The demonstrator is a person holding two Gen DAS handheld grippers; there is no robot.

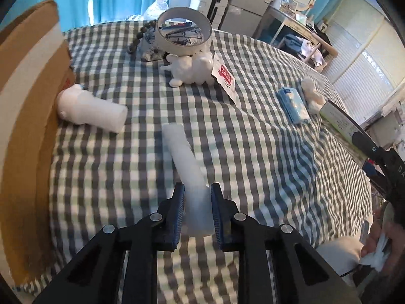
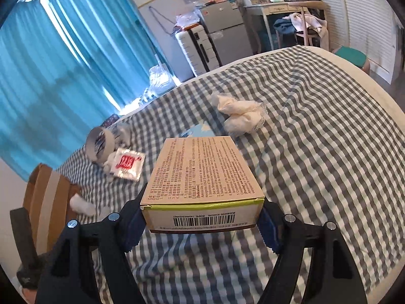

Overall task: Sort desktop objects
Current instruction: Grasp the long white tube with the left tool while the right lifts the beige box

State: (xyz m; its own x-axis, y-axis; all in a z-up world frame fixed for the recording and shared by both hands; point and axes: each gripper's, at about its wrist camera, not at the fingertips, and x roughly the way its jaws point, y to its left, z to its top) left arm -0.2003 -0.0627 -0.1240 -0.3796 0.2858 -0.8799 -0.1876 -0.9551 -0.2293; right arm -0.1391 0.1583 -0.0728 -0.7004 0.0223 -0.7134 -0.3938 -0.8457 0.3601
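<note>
My left gripper (image 1: 197, 197) is shut on a white foam cylinder (image 1: 186, 162) that sticks out ahead over the checked tablecloth (image 1: 253, 152). My right gripper (image 2: 202, 210) is shut on a tan medicine box (image 2: 200, 172) with a barcode on its near end, held above the cloth; the box and that gripper also show at the right edge of the left wrist view (image 1: 341, 121). A second white roll (image 1: 91, 110) lies by a cardboard box (image 1: 27, 101) at the left.
A white ceramic rabbit (image 1: 189, 69) stands under a round mirror (image 1: 183, 34), beside a red-and-white sachet (image 1: 226, 76). A blue tissue pack (image 1: 293, 105) and crumpled white gauze (image 2: 240, 115) lie farther right. Dark beads (image 1: 138, 38) lie at the back.
</note>
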